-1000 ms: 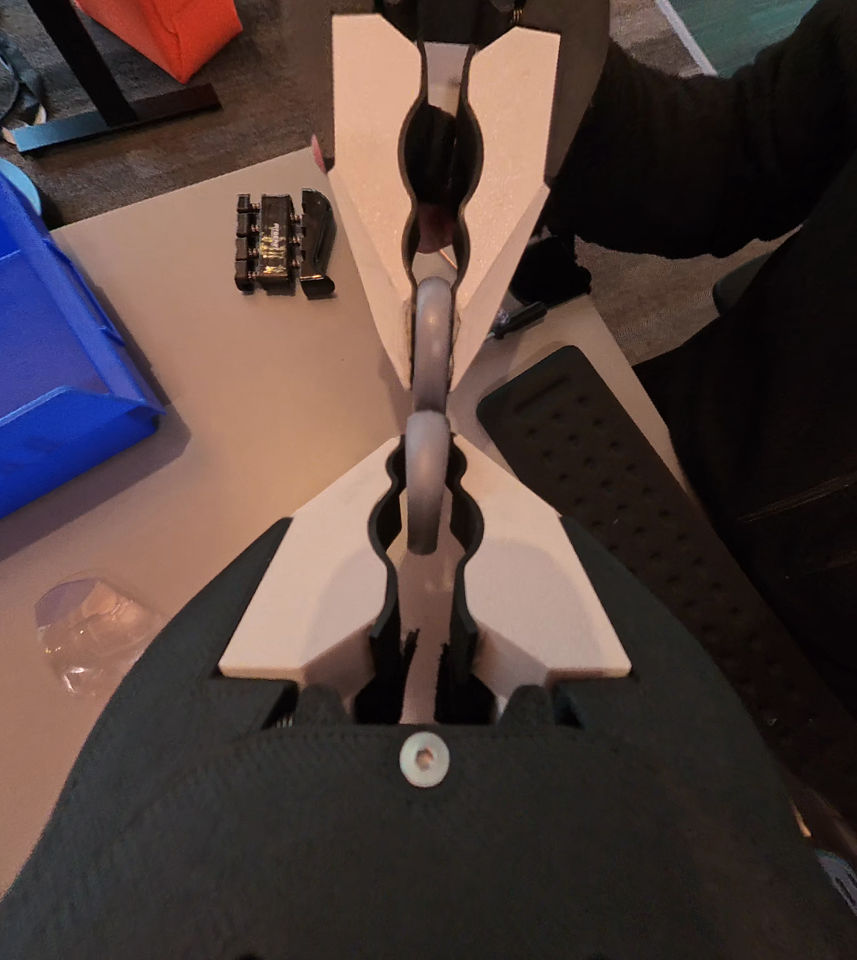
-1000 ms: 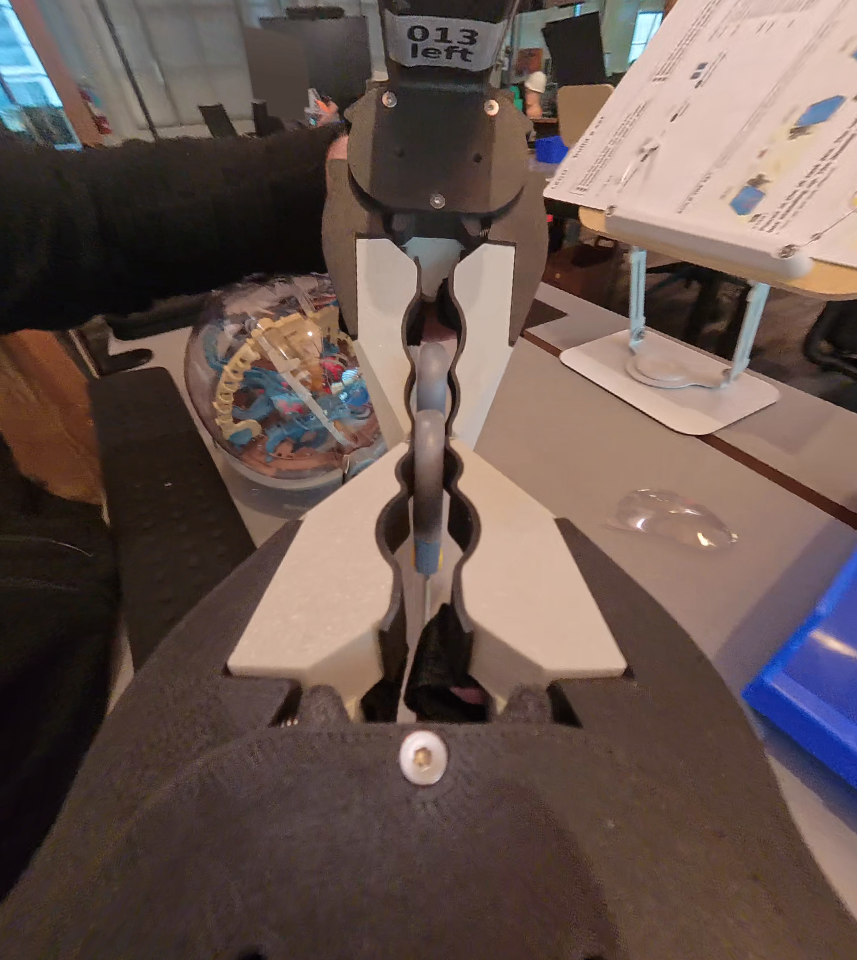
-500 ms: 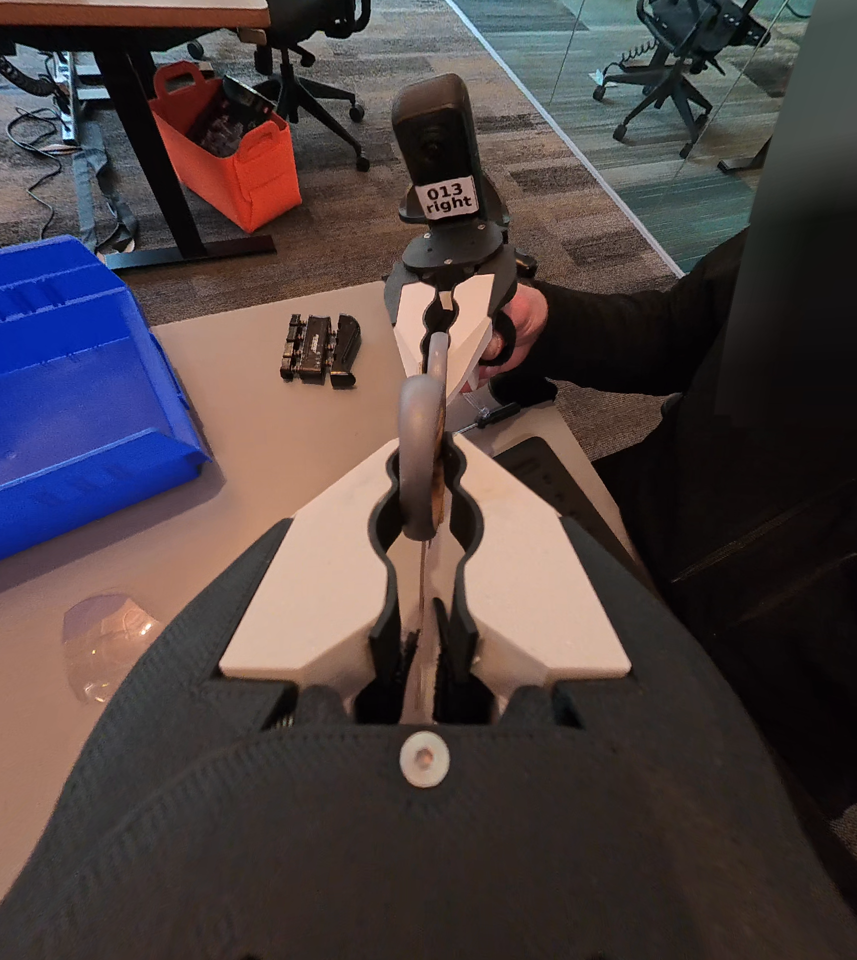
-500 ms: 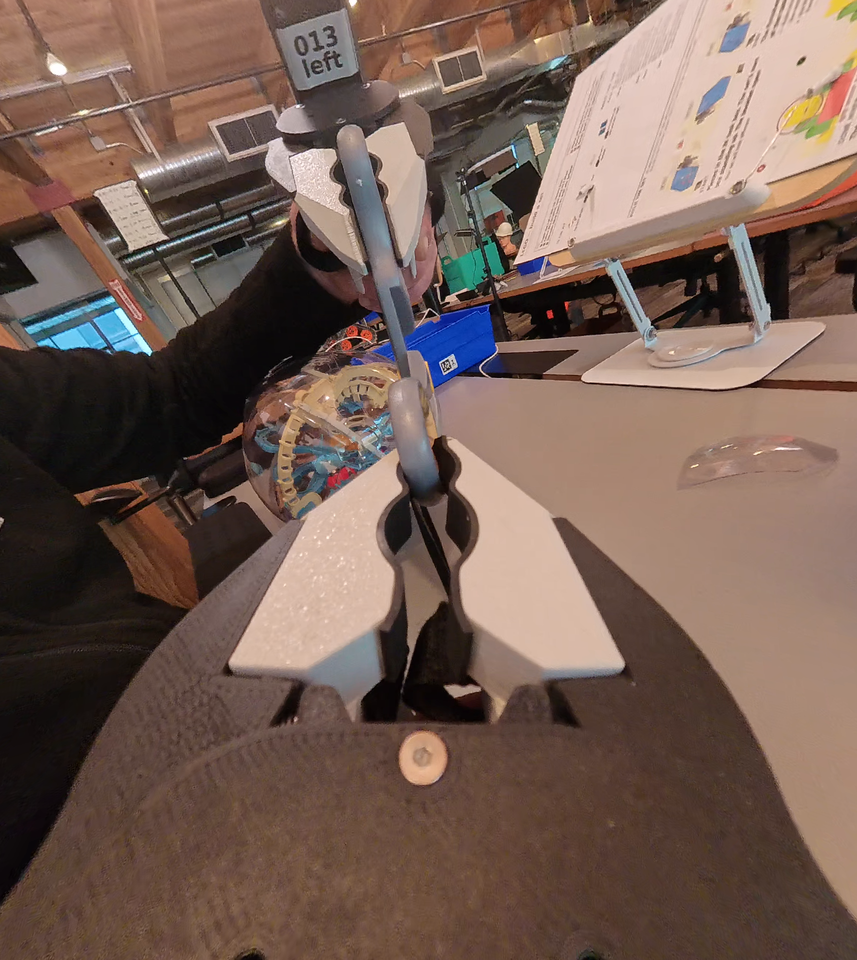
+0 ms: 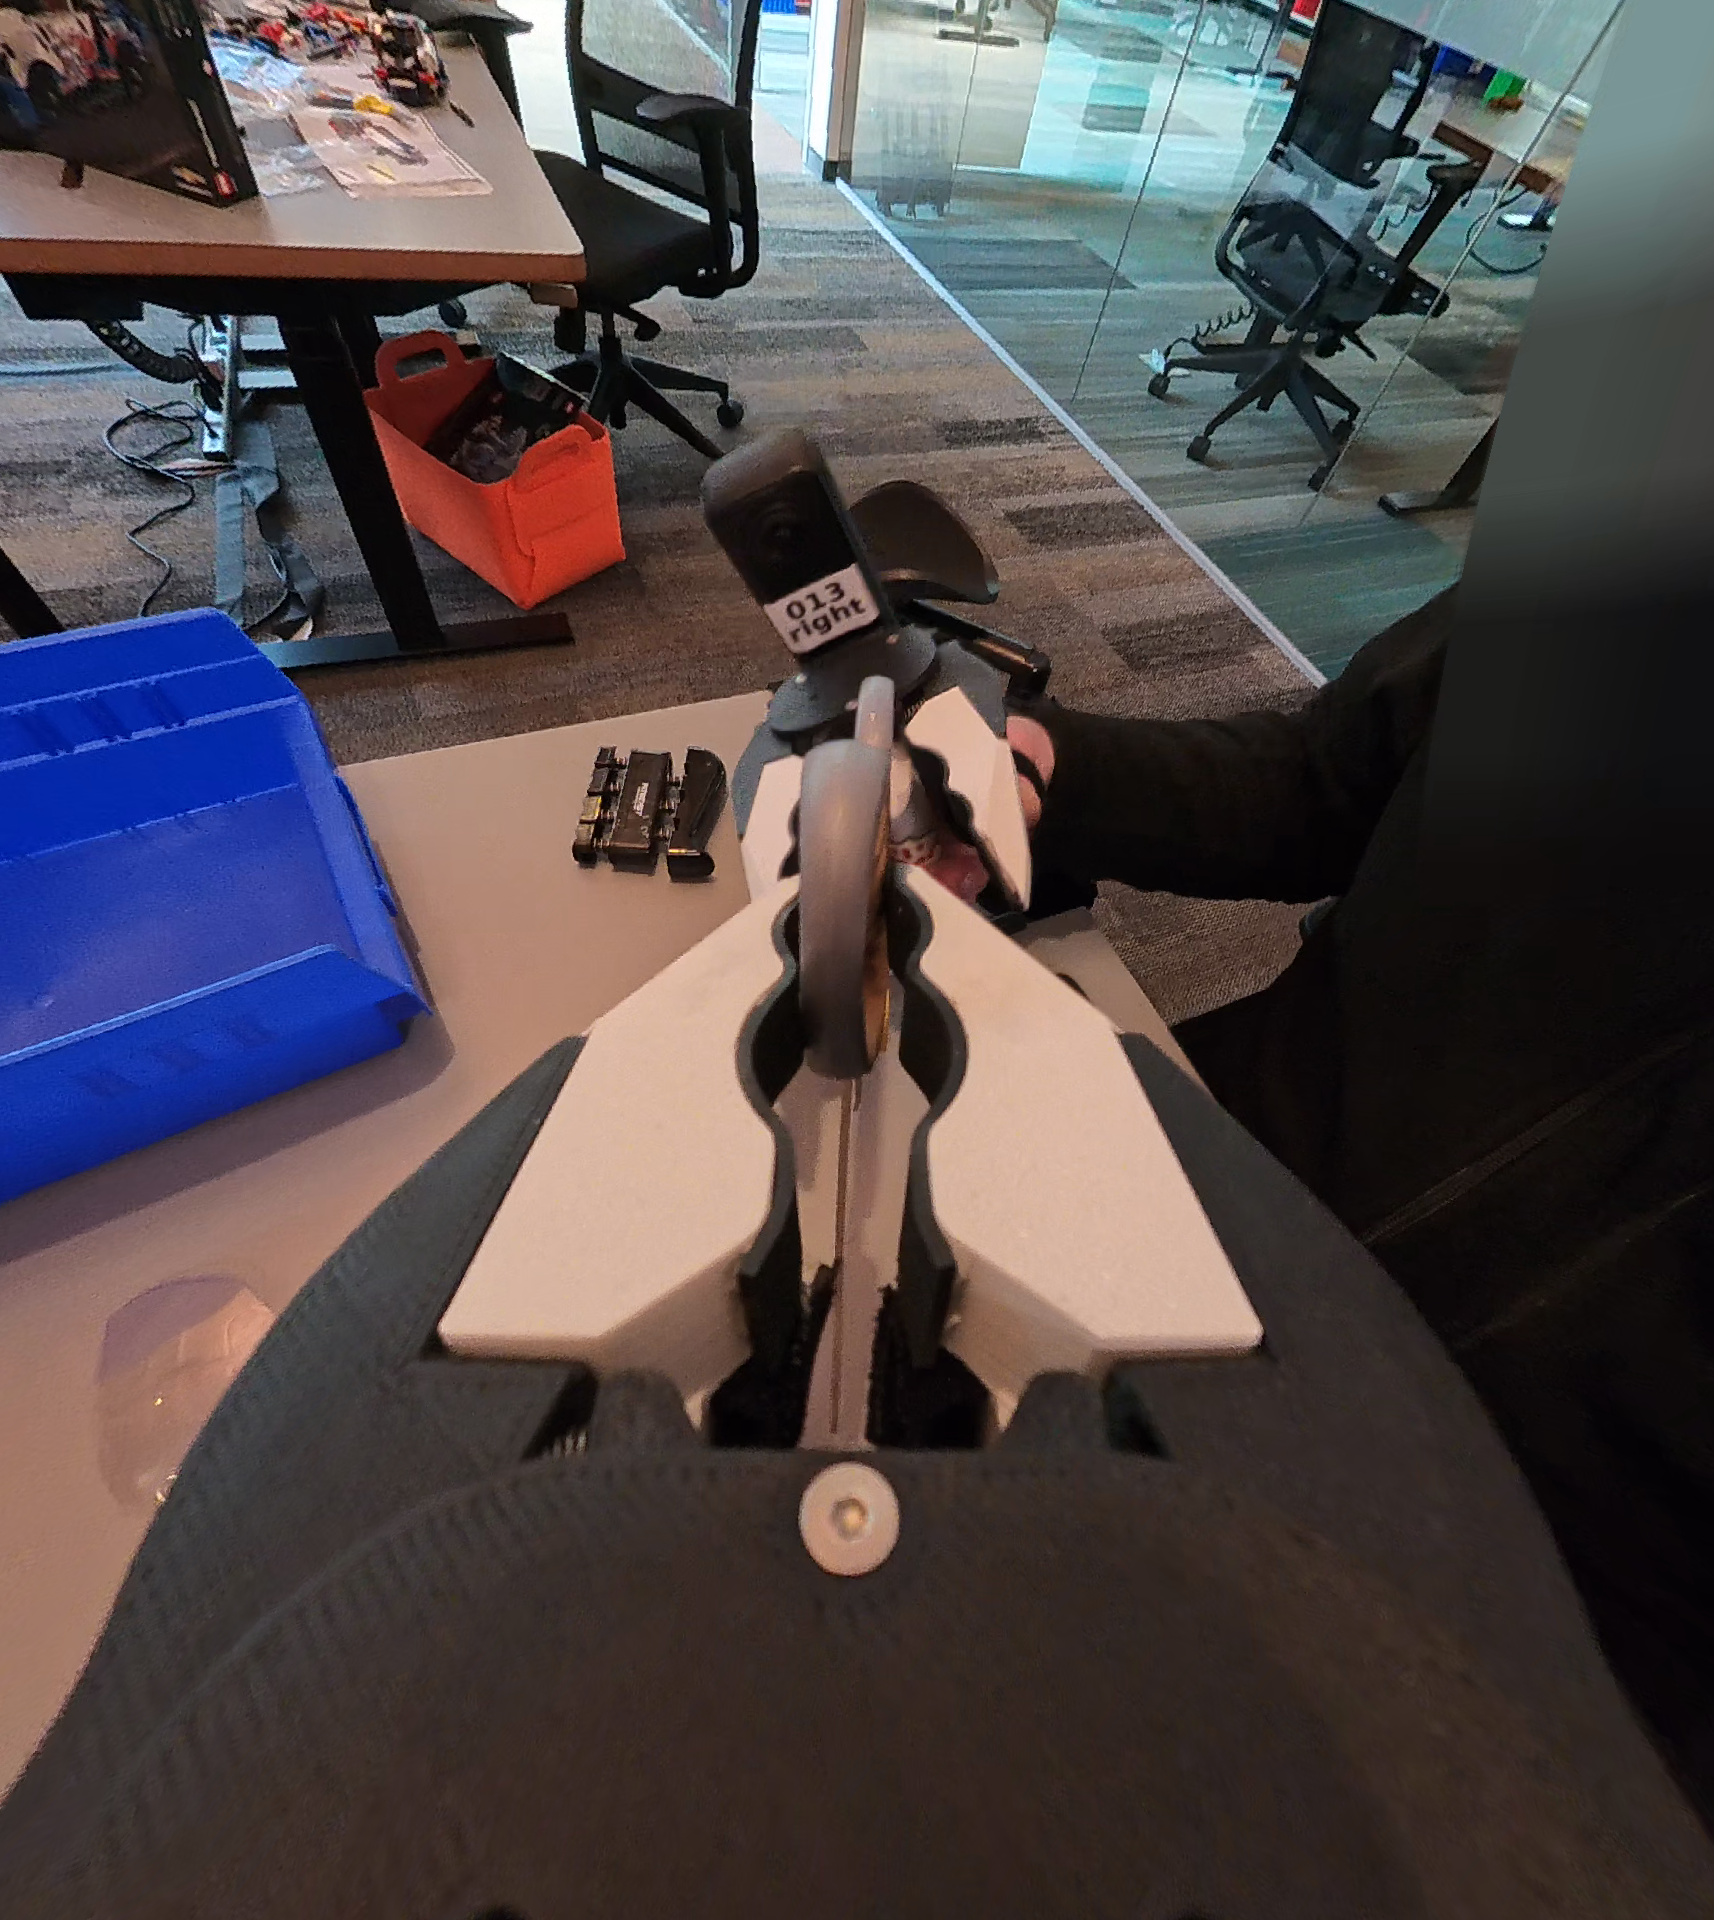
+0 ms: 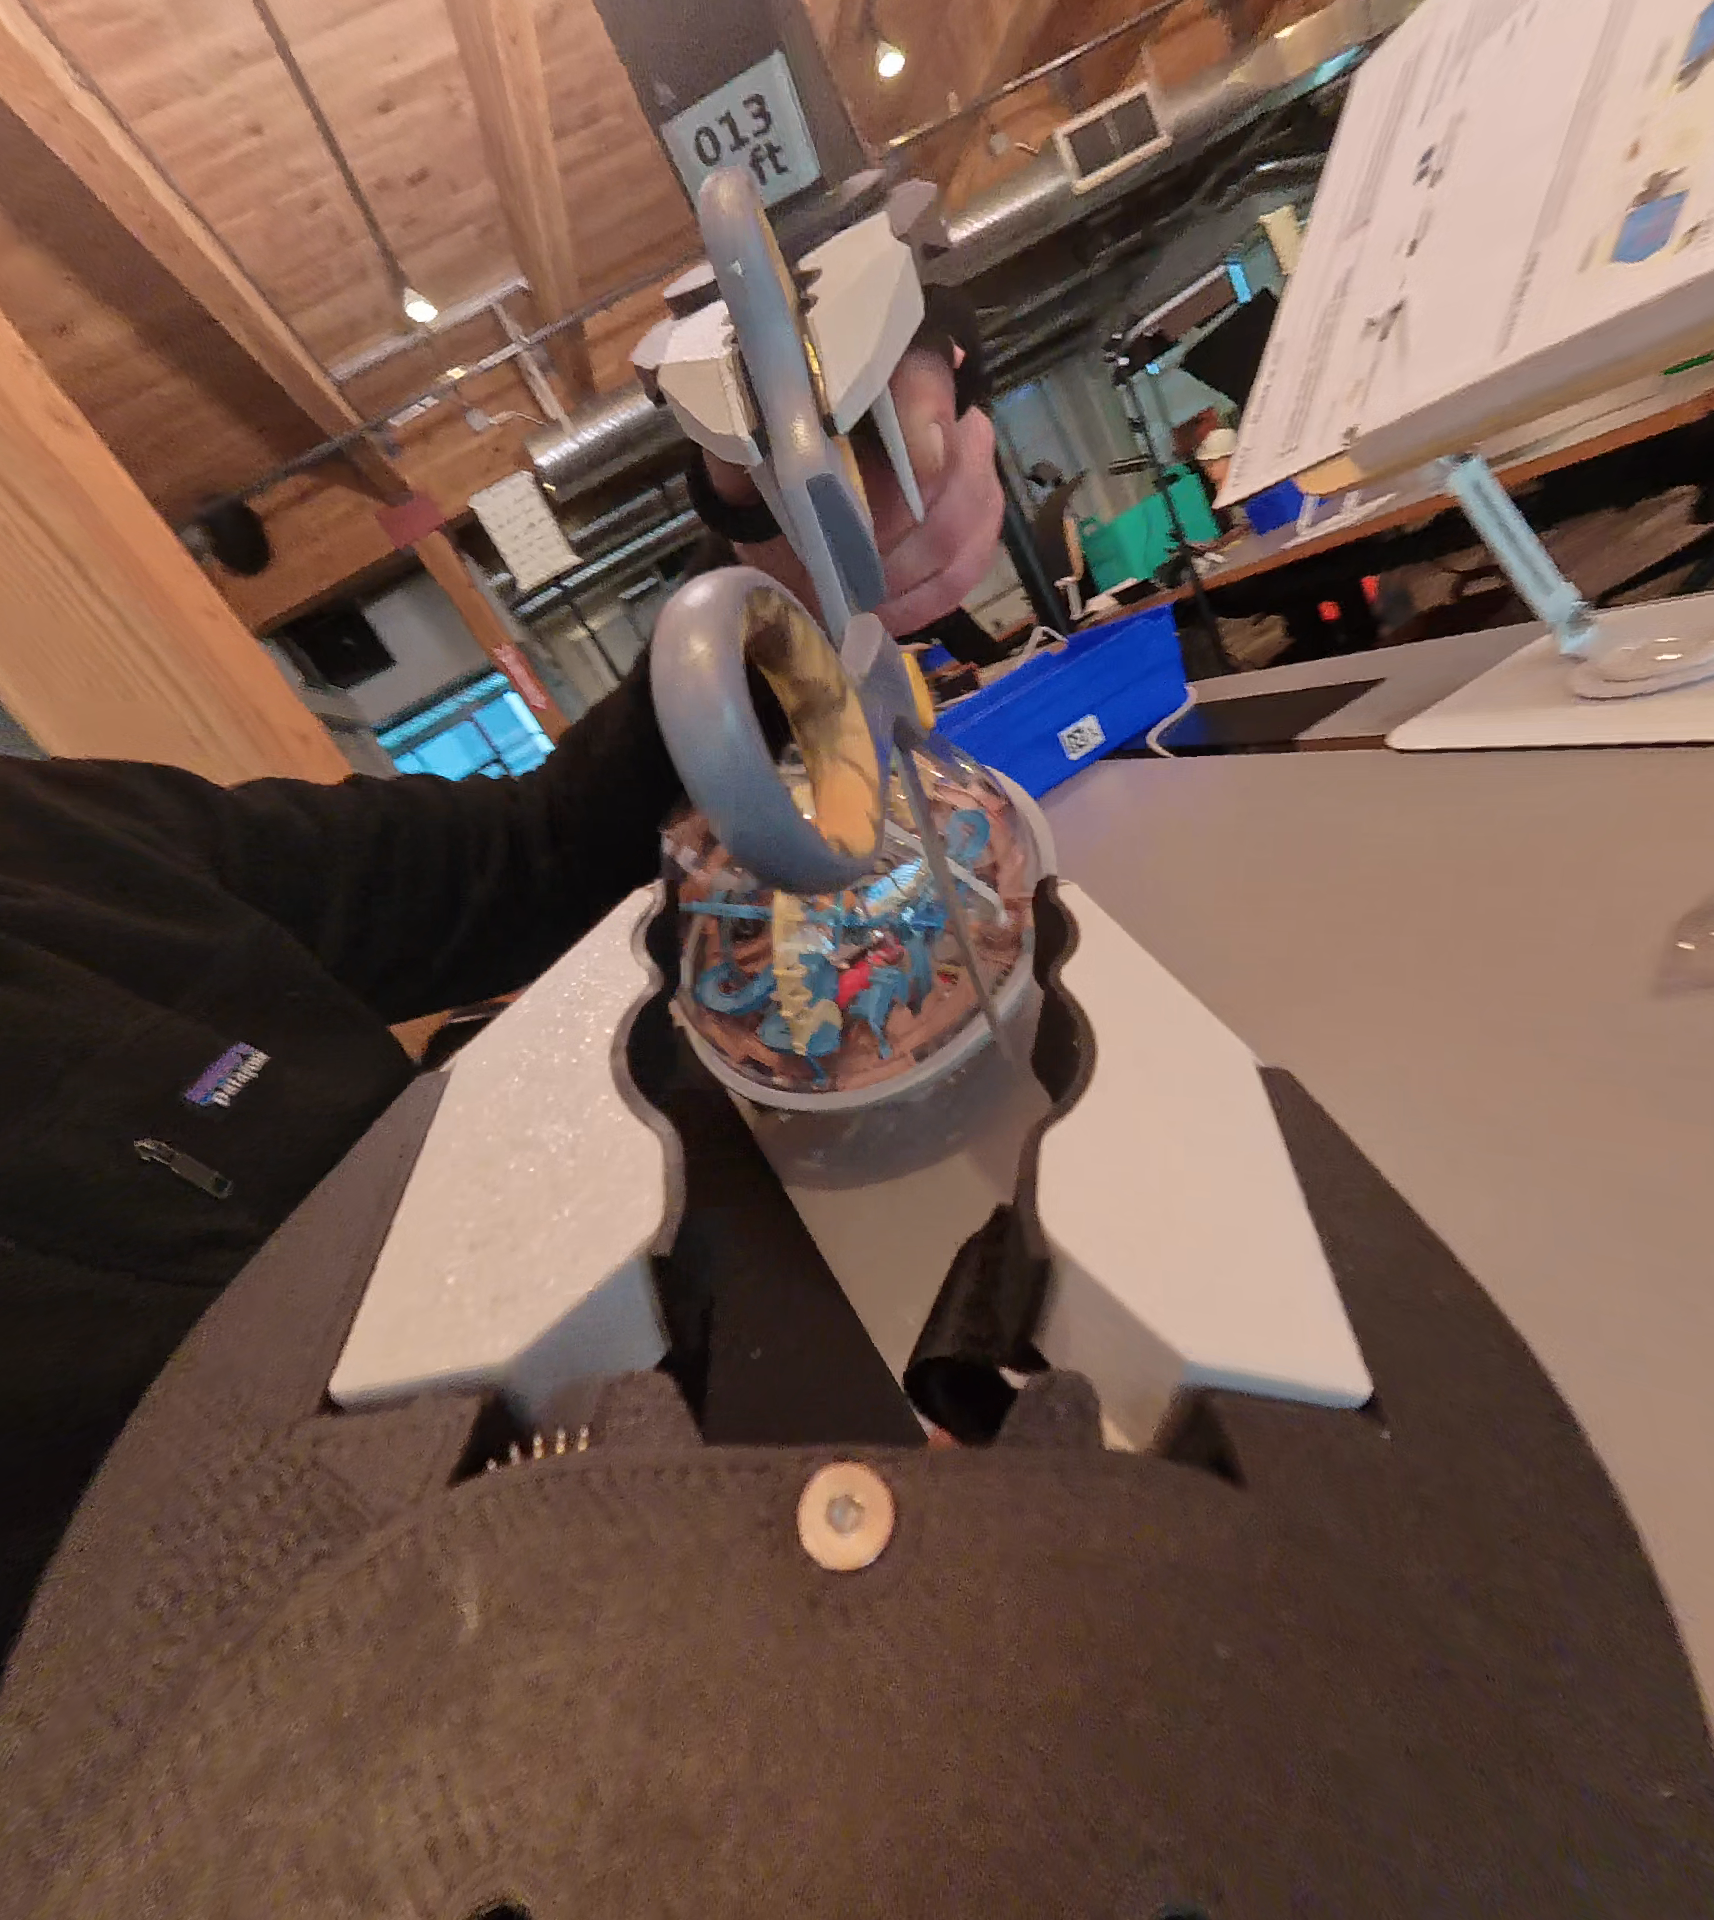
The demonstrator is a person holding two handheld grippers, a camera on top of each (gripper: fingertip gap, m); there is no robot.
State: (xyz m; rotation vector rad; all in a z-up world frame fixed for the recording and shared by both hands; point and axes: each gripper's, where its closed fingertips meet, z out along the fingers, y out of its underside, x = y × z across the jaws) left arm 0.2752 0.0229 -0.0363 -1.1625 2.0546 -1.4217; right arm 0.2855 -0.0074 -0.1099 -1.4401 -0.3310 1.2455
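While the left hand-held gripper [image 5: 837, 914] is clenched on a pair of scissors [image 5: 817, 831], the right hand-held gripper [image 6: 848, 904] stands released with nothing between its fingers.

Scissors: held in the air over the surface [image 5: 520, 987], low centre in the left wrist view. One grey loop with a yellow lining sticks out past the left fingertips. In the right wrist view that loop hangs just above the spread right fingers, apparently not touching them. A thin blade slants down toward the right finger.

Judgement on the hold: the clamp sits on a narrow, smooth part, so the scissors could pivot. Best kept clenched and level, with the free loop in line with the gap of the right fingers.

Surroundings:
- Room: open office, carpet floor, glass wall at upper right of the left wrist view, wooden beams overhead in the right wrist view.
- Surface: plain grey.
- Second desk [image 5: 240, 229], upper left, strewn with papers and a box; office chair [image 5: 666, 156] beside it.
- Blue bin [image 5: 126, 883], left edge, on the surface.
- Tilted stand with a printed sheet [image 6: 1559, 260], upper right.
- Orange bag [image 5: 510, 509] on the floor.
- Clear ball maze toy [image 6: 832, 987], seen between the right fingers.
- Black clip-like part [image 5: 650, 810], near the surface's far edge.
- Clear plastic piece [image 5: 178, 1361], lower left.
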